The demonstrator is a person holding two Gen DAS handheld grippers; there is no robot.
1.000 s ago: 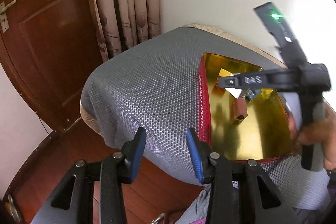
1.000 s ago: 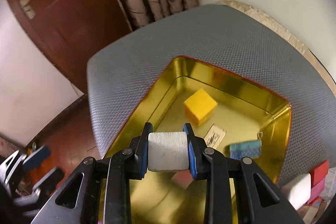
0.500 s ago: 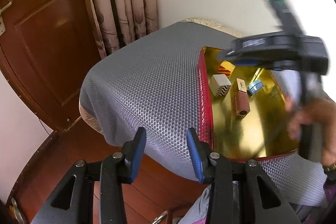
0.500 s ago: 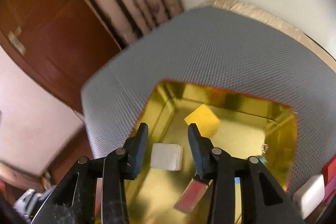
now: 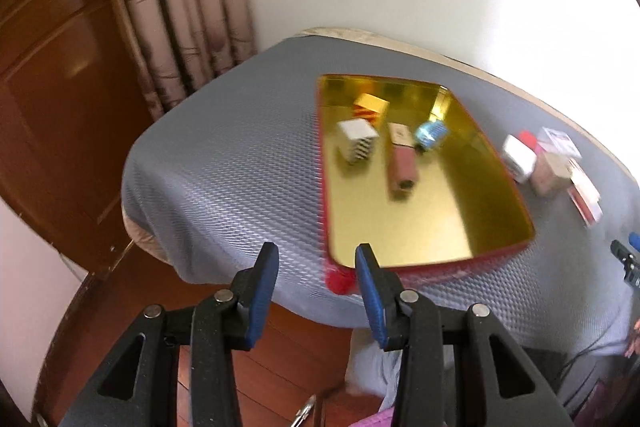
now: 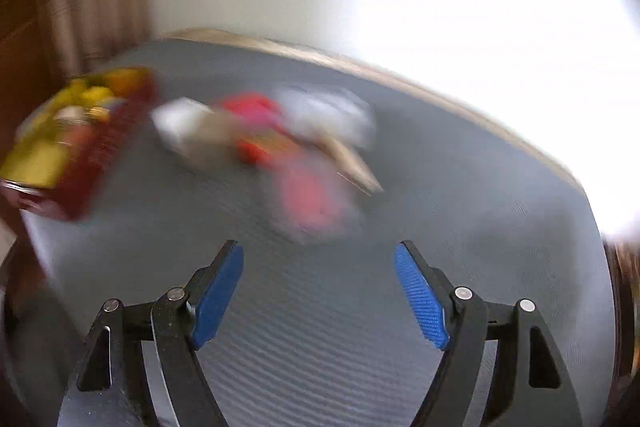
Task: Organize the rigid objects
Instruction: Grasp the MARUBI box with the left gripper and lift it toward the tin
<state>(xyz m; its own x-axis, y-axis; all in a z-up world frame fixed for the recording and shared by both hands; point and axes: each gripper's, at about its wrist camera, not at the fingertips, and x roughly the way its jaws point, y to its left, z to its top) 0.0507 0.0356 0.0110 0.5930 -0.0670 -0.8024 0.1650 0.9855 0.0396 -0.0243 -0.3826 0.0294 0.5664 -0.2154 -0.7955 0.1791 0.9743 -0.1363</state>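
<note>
My right hand-held gripper [image 6: 318, 291] is spread wide with nothing between its blue pads, facing a blurred heap of loose boxes [image 6: 272, 143] at about twelve o'clock on the grey-covered tabletop [image 6: 460, 227]. My left hand-held gripper [image 5: 316, 291] is partly open and also empty, hanging off the near edge of the tabletop with the gold tray [image 5: 440, 227] at one o'clock from it.

In the tray lie a yellow cube [image 5: 370, 105], a white striped cube [image 5: 357, 139], a long pink box [image 5: 401, 163] and a small blue box [image 5: 430, 132]. The pile not yet sorted sits just off the tray's three o'clock side: a white block [image 5: 519, 157], a tan cube [image 5: 554, 173] and some red and pink cartons I cannot tell apart.

I judge these to be light, stiff little boxes, probably card or foam, with smooth faces that could slip. I would close on two flat opposite sides, across the middle, squarely and gently enough not to crush a thin carton. The white block at the pile's edge nearest the tray looks the easiest first hold.
</note>
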